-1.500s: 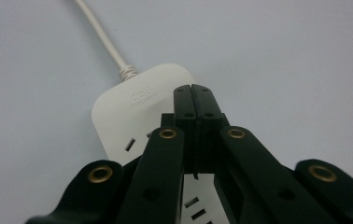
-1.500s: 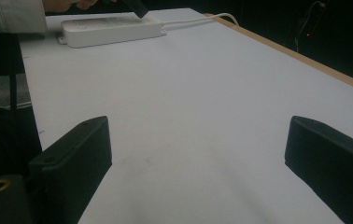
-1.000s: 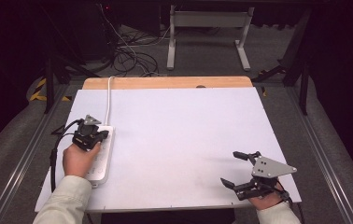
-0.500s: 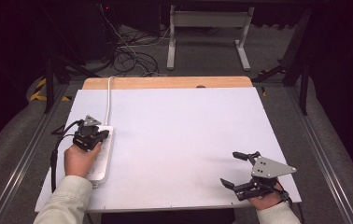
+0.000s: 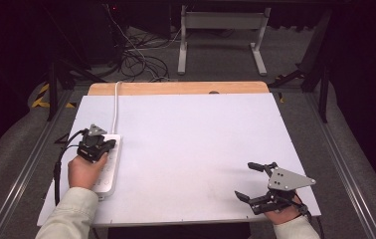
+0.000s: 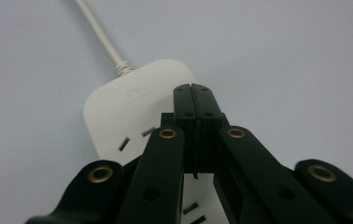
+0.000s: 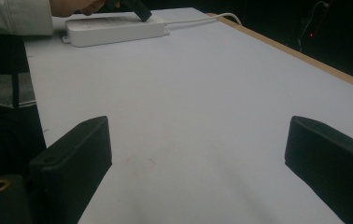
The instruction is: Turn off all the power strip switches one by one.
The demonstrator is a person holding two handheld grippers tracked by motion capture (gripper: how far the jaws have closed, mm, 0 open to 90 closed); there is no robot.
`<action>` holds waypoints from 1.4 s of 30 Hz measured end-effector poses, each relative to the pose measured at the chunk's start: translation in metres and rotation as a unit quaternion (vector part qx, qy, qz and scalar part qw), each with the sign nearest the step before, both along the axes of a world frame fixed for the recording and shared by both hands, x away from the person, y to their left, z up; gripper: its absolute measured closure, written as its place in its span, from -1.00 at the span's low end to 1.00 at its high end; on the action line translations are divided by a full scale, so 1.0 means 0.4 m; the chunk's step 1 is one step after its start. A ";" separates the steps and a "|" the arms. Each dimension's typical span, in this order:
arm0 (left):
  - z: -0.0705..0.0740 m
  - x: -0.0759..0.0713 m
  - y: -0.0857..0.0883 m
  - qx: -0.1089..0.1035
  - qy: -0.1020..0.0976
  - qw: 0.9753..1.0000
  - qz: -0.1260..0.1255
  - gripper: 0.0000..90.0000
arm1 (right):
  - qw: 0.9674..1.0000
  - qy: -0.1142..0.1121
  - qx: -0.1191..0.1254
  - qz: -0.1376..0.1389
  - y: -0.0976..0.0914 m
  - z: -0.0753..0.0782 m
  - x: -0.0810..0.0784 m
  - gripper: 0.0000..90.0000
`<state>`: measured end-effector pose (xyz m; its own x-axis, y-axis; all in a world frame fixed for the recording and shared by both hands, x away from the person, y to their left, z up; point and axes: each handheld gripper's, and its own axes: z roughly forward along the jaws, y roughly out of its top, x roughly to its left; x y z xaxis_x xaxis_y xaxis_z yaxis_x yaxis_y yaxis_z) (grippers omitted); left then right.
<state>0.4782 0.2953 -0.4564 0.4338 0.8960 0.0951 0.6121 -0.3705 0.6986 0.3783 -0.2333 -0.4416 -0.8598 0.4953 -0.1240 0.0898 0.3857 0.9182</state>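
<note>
Nothing has shifted since the earlier frames: your hands and the white power strip [image 5: 107, 164] sit where they were a second ago. That power strip lies along the left side of the white table [image 5: 201, 149], close to its left edge and lengthwise toward you, with its white cord [image 5: 115, 107] running off the far end toward the wooden strip [image 5: 176, 88] at the back of the table. To the strip's right the tabletop lies open all the way across to your other hand, so you have wide room there and little on the left edge. It is a flat, rounded-corner block with pairs of socket slots on top and faint lettering near the cord end, as the left gripper view shows [image 6: 132, 109]. Your left gripper [image 5: 96, 143] is over the strip's far half, its jaws pressed together with nothing between them, tips pointing down at the strip's top; whether they touch it you cannot tell. Your left hand [image 5: 84, 172] rests over the strip's near part, sleeve trailing to the bottom edge. Your right gripper [image 5: 250, 181] lies low near the table's near right corner, well apart from the strip, jaws spread wide and empty, pointing left across the bare surface.
</note>
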 end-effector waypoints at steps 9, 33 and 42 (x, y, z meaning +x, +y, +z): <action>0.087 -0.059 0.004 -0.058 -0.052 0.997 -0.030 1.00 | 1.000 0.002 0.001 -0.002 -0.001 -0.001 0.002 -0.82; 0.188 -0.224 -0.019 -0.142 -0.141 0.970 -0.135 -0.30 | 1.000 -0.003 0.007 -0.002 -0.005 0.004 -0.002 -0.82; 0.162 -0.292 -0.033 -0.150 -0.168 0.963 -0.149 -0.54 | 1.000 -0.002 0.007 -0.001 -0.004 0.004 -0.003 -0.83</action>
<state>0.3615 0.2821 -0.3914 0.6665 0.7448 0.0308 0.2308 -0.2454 0.9415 0.3770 -0.2348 -0.4399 -0.8587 0.4980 -0.1208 0.0862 0.3727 0.9240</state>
